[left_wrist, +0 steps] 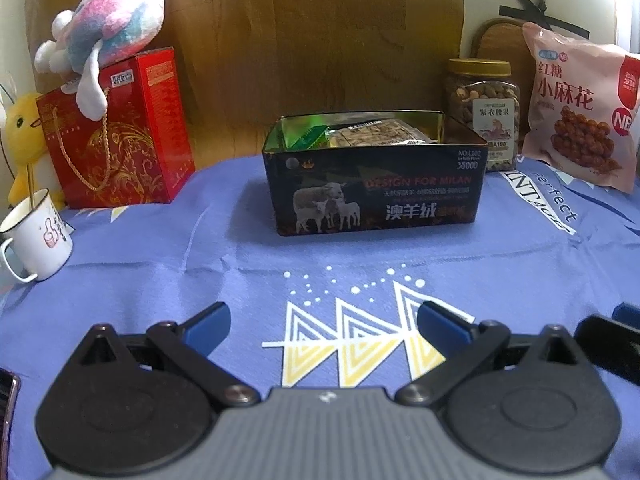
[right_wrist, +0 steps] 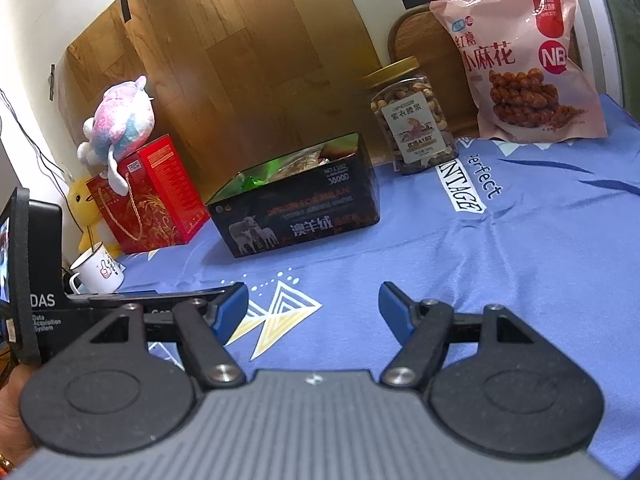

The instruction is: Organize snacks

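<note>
A black open box (left_wrist: pixel 376 196) (right_wrist: pixel 296 216) printed with sheep stands mid-table on the blue cloth and holds wrapped snack packets (left_wrist: pixel 372 132). Behind it to the right are a jar of nuts (left_wrist: pixel 484 116) (right_wrist: pixel 412 116) with a gold lid and a pink bag of twisted snacks (left_wrist: pixel 580 108) (right_wrist: pixel 524 56) leaning on the wall. My left gripper (left_wrist: pixel 324 322) hovers low over the cloth in front of the box, open and empty. My right gripper (right_wrist: pixel 314 304) is also open and empty, to the right of the left one, well short of the box.
At the left stand a red gift box (left_wrist: pixel 120 132) (right_wrist: pixel 148 196) with a pastel plush toy (left_wrist: pixel 108 20) on top, a yellow plush (left_wrist: pixel 24 136) and a white mug (left_wrist: pixel 36 236) (right_wrist: pixel 98 274). A wooden board (left_wrist: pixel 320 40) covers the back wall. The other gripper's body (right_wrist: pixel 36 280) sits close at left.
</note>
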`<act>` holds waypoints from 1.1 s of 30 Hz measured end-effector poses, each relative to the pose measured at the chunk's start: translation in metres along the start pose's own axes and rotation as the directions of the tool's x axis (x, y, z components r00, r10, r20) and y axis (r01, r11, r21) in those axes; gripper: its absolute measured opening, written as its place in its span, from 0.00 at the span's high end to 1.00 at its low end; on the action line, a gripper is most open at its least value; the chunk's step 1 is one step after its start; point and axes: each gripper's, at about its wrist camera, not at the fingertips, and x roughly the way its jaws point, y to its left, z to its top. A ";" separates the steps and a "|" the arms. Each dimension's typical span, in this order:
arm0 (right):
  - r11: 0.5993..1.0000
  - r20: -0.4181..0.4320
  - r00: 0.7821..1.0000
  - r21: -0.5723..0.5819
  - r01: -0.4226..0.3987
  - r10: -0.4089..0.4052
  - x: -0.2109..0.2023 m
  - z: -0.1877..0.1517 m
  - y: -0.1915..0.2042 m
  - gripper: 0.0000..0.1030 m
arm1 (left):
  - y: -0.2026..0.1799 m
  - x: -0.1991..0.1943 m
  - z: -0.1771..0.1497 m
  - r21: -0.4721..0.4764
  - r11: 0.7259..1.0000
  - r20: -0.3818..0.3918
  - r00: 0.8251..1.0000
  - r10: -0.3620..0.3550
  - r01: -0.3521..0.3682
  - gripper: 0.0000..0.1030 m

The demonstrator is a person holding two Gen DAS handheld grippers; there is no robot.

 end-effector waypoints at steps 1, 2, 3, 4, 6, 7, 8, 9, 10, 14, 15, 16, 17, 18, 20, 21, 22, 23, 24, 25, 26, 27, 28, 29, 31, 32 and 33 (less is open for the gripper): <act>1.000 -0.001 1.000 0.000 -0.001 0.001 0.000 0.000 0.001 0.28 | 0.000 -0.001 0.000 0.002 1.000 0.005 1.000 0.004 -0.004 0.00; 1.000 -0.001 1.000 -0.001 -0.002 0.002 0.000 0.000 0.002 0.28 | 0.000 -0.001 0.000 0.004 1.000 0.009 1.000 0.008 -0.008 0.00; 1.000 0.000 1.000 -0.003 -0.003 0.003 0.000 0.000 0.002 0.28 | 0.000 -0.002 0.000 0.004 1.000 0.011 1.000 0.009 -0.009 0.00; 1.000 0.002 1.000 -0.005 -0.002 0.002 0.000 0.000 0.002 0.28 | 0.000 -0.002 0.000 0.002 1.000 0.012 1.000 0.009 -0.009 0.00; 1.000 0.002 1.000 -0.004 -0.002 0.002 0.000 0.000 0.003 0.28 | 0.002 -0.003 0.000 -0.003 1.000 0.013 1.000 0.009 -0.009 0.00; 1.000 0.003 1.000 -0.004 -0.002 0.002 0.000 0.000 0.002 0.28 | 0.002 -0.003 0.000 -0.004 1.000 0.014 1.000 0.010 -0.010 0.00; 1.000 0.003 1.000 -0.004 -0.001 0.001 0.000 0.000 0.002 0.28 | 0.002 -0.003 0.000 -0.004 1.000 0.015 1.000 0.012 -0.012 0.00; 1.000 0.003 1.000 -0.004 0.001 -0.001 0.000 0.000 0.002 0.28 | 0.002 -0.003 -0.001 -0.003 1.000 0.016 1.000 0.013 -0.013 0.00; 1.000 0.004 1.000 -0.002 0.002 -0.002 0.000 0.000 0.002 0.28 | 0.002 -0.004 -0.001 -0.002 1.000 0.017 1.000 0.013 -0.013 0.00; 1.000 0.005 1.000 0.003 0.006 -0.006 -0.001 0.000 0.001 0.28 | 0.002 -0.005 -0.001 0.000 1.000 0.020 1.000 0.015 -0.015 0.00; 1.000 0.006 1.000 0.004 0.006 -0.006 -0.001 0.000 0.001 0.28 | 0.001 -0.005 -0.001 0.001 1.000 0.022 1.000 0.017 -0.017 0.00; 1.000 0.006 1.000 0.004 0.006 -0.006 -0.001 0.000 0.001 0.28 | 0.001 -0.006 -0.001 0.001 1.000 0.024 1.000 0.017 -0.017 0.00; 1.000 0.007 1.000 0.006 0.007 -0.007 -0.001 0.000 0.001 0.28 | 0.002 -0.007 -0.001 0.000 1.000 0.025 1.000 0.016 -0.016 0.00; 1.000 0.007 1.000 0.006 0.007 -0.007 -0.001 0.000 0.001 0.28 | 0.002 -0.008 -0.001 0.000 1.000 0.027 1.000 0.016 -0.016 0.00; 1.000 0.007 1.000 0.009 0.010 -0.010 0.000 0.000 0.000 0.28 | 0.002 -0.009 -0.001 0.000 1.000 0.031 0.999 0.018 -0.018 0.00; 1.000 0.007 1.000 0.011 0.011 -0.011 0.000 0.000 0.000 0.28 | 0.002 -0.010 -0.001 0.000 1.000 0.032 0.999 0.019 -0.019 0.00; 1.000 0.007 1.000 0.013 0.012 -0.012 0.000 0.000 -0.001 0.28 | 0.002 -0.011 -0.001 0.000 1.000 0.034 0.999 0.018 -0.018 0.00; 1.000 0.006 1.000 0.015 0.012 -0.012 0.000 0.000 -0.001 0.28 | 0.003 -0.011 -0.001 -0.002 1.000 0.035 0.999 0.018 -0.018 0.00; 1.000 0.005 1.000 0.015 0.012 -0.012 0.000 0.000 -0.001 0.28 | 0.003 -0.012 -0.001 -0.002 1.000 0.037 0.999 0.016 -0.016 0.00; 1.000 0.005 1.000 0.015 0.011 -0.011 0.001 0.000 -0.001 0.28 | 0.003 -0.012 -0.001 -0.002 1.000 0.039 0.999 0.016 -0.016 0.00; 1.000 0.005 1.000 0.014 0.010 -0.010 0.001 0.000 -0.001 0.28 | 0.003 -0.013 -0.001 -0.002 1.000 0.040 0.999 0.016 -0.016 0.00; 1.000 0.005 1.000 0.012 0.010 -0.010 0.001 0.000 -0.001 0.28 | 0.003 -0.014 0.000 -0.002 1.000 0.043 0.999 0.017 -0.016 0.00; 1.000 0.005 1.000 0.011 0.009 -0.010 0.001 0.000 -0.001 0.28 | 0.004 -0.014 0.000 -0.002 1.000 0.045 0.999 0.016 -0.016 0.00; 1.000 0.004 1.000 0.011 0.009 -0.009 0.001 0.000 0.000 0.28 | 0.004 -0.015 0.000 -0.002 1.000 0.046 0.999 0.016 -0.015 0.00; 1.000 0.004 1.000 0.011 0.009 -0.009 0.001 0.000 0.000 0.28 | 0.004 -0.016 0.000 -0.005 1.000 0.048 0.999 0.013 -0.013 0.00; 1.000 0.004 1.000 0.010 0.010 -0.010 0.001 0.000 0.000 0.28 | 0.005 -0.016 0.000 -0.005 1.000 0.050 0.999 0.012 -0.012 0.00; 1.000 0.004 1.000 0.010 0.009 -0.009 0.001 0.000 0.000 0.28 | 0.005 -0.017 0.000 -0.006 1.000 0.052 0.999 0.012 -0.011 0.00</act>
